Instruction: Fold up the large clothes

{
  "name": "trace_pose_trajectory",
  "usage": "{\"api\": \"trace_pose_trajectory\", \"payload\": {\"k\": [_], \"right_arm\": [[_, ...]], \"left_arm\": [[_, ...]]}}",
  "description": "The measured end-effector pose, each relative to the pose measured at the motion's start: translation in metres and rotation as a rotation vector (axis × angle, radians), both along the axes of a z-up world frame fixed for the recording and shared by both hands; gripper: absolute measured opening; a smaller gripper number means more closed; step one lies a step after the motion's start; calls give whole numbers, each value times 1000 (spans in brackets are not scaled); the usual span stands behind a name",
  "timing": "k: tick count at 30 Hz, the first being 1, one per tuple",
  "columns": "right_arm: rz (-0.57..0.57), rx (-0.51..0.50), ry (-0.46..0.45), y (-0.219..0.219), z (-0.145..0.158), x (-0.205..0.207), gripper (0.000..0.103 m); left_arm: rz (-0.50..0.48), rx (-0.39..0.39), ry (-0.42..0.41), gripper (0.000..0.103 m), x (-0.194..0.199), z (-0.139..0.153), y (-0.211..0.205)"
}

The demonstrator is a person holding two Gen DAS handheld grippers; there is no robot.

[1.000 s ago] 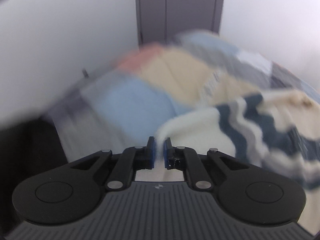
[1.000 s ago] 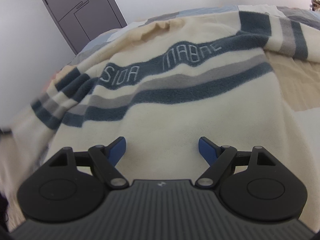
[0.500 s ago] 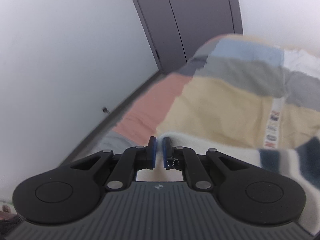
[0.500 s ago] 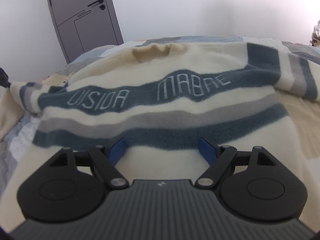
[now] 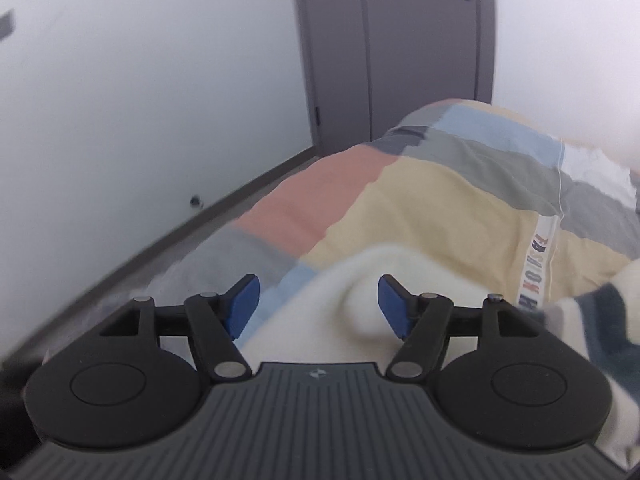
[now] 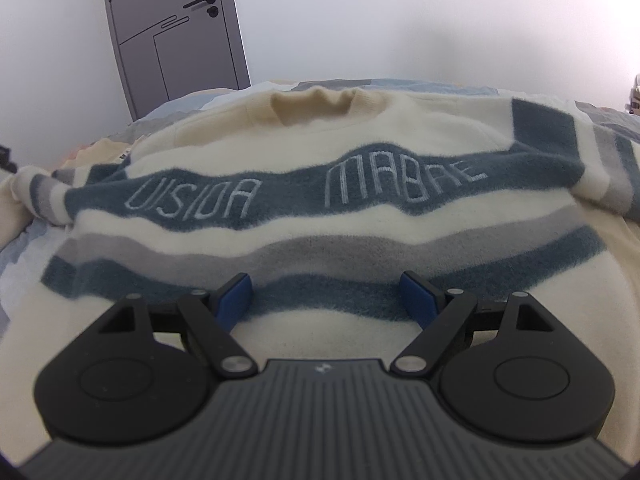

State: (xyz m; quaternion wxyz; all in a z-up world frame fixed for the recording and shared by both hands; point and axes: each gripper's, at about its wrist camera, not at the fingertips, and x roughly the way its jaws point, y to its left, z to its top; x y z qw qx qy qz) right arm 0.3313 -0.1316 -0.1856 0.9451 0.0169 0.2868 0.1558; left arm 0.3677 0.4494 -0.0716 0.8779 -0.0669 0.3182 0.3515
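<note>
At the bottom of each frame, the left gripper (image 5: 318, 300) and right gripper (image 6: 330, 296) stood wide open, gripping nothing. Beyond them the sweater (image 6: 304, 208) lay spread over the patchwork quilt (image 5: 432, 200), collar toward the top. Soft, thick and floppy, it probably wanted pinching at hem corners or shoulders.
</note>
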Motion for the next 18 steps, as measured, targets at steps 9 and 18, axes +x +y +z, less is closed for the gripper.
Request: {"api": "trace_pose_trajectory", "payload": {"k": [9, 18], "right_arm": [[6, -8, -38, -1, -2, -8, 81], [-2, -21, -22, 3, 0, -12, 82]], "left_arm": [[249, -219, 25, 71, -72, -48, 2], [197, -191, 62, 14, -64, -69, 23]]}}
